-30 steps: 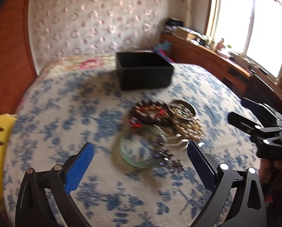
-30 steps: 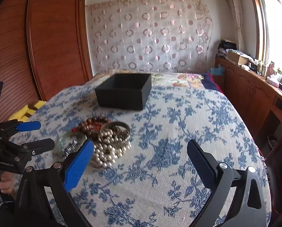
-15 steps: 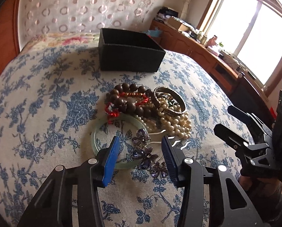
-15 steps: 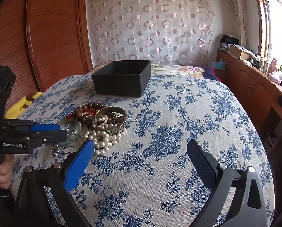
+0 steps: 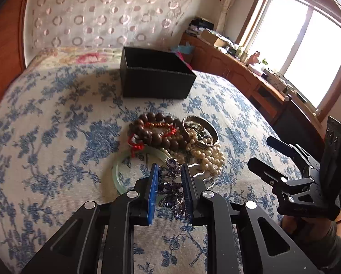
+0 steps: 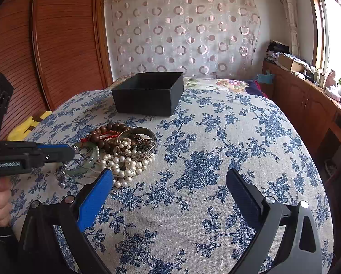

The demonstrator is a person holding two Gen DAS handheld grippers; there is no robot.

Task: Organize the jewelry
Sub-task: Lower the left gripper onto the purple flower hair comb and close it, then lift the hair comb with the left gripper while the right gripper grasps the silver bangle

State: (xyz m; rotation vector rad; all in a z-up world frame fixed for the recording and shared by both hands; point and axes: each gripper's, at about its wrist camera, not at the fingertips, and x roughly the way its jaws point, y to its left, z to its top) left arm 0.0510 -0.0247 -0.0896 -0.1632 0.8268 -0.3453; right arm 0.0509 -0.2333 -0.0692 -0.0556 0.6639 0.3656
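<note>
Bed (image 5: pixel 56 123), blue-flowered cover. Your left hand-held gripper (image 5: pixel 169 178) is closing, jaws nearly together; the purple crystal piece (image 5: pixel 170 186) lies between the pads, and pad contact cannot be confirmed. Just left of it lies the green bangle (image 5: pixel 116 173). Behind these sit the brown bead bracelet (image 5: pixel 154 132), then the pearl strand (image 5: pixel 210 157) and the metal bangle (image 5: pixel 202 123), all heaped near the bed's middle. The black box (image 5: pixel 156 84) stands toward the far edge. Your right hand-held gripper (image 6: pixel 170 182) is spread wide, nothing between its pads.
</note>
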